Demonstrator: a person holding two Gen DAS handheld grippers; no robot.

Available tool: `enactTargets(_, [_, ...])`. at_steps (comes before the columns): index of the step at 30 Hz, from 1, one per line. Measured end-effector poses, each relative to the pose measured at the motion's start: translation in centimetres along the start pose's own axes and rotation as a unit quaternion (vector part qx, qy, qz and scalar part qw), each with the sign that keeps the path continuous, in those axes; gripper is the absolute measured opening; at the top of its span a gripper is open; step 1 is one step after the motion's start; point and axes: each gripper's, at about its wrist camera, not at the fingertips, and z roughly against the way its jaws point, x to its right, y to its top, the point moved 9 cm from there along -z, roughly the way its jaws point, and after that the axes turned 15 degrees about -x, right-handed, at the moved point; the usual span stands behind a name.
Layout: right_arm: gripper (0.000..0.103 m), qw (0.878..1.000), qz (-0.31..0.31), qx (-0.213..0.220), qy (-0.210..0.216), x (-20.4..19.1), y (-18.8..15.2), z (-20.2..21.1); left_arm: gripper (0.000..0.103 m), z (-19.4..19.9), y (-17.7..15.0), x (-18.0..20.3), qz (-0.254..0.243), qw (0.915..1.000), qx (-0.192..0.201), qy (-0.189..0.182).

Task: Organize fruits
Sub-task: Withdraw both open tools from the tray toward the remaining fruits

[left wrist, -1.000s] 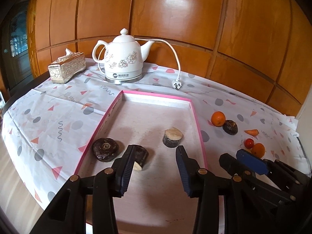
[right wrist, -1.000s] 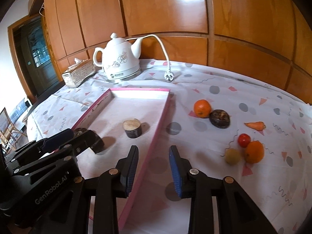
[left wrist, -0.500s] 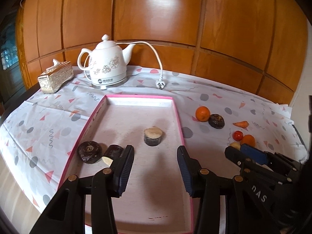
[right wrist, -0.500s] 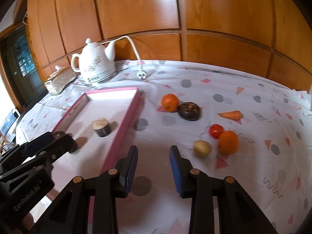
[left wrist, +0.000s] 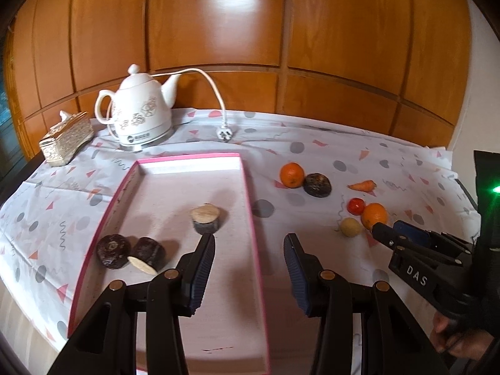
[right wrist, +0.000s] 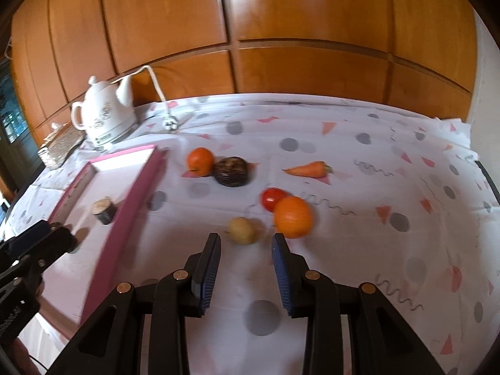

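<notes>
The step in hand looks like a reach for the next fruit — the right tongs (right wrist: 245,250), jaws apart and holding nothing, tilt down just short of the small yellow fruit (right wrist: 242,230) near the bench's right edge. Next: straddle it, close. The left tongs (left wrist: 249,251) hover empty over the pink tray (left wrist: 250,212).

Black tool (left wrist: 249,243) arms, blue ribbed pads, brass screws.

Both grippers pointed forward and down, the left gripper (left wrist: 249,243) and the right gripper (right wrist: 246,243) each with jaws parted and nothing between them.
</notes>
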Motion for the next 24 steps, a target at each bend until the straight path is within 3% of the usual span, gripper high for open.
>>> enactTargets(16, [0.034, 0.997, -0.053, -0.012, -0.049, 7.2, -0.5, -1.1, 0.047, -2.2, 0.2, 4.8, -0.05, 0.9981, -0.029, -0.021])
enactTargets(24, [0.034, 0.996, -0.072, -0.018, -0.058, 9.5, -0.7, -1.9, 0.047, -4.8, 0.3, 8.2, -0.067, 0.9939, -0.059, -0.065])
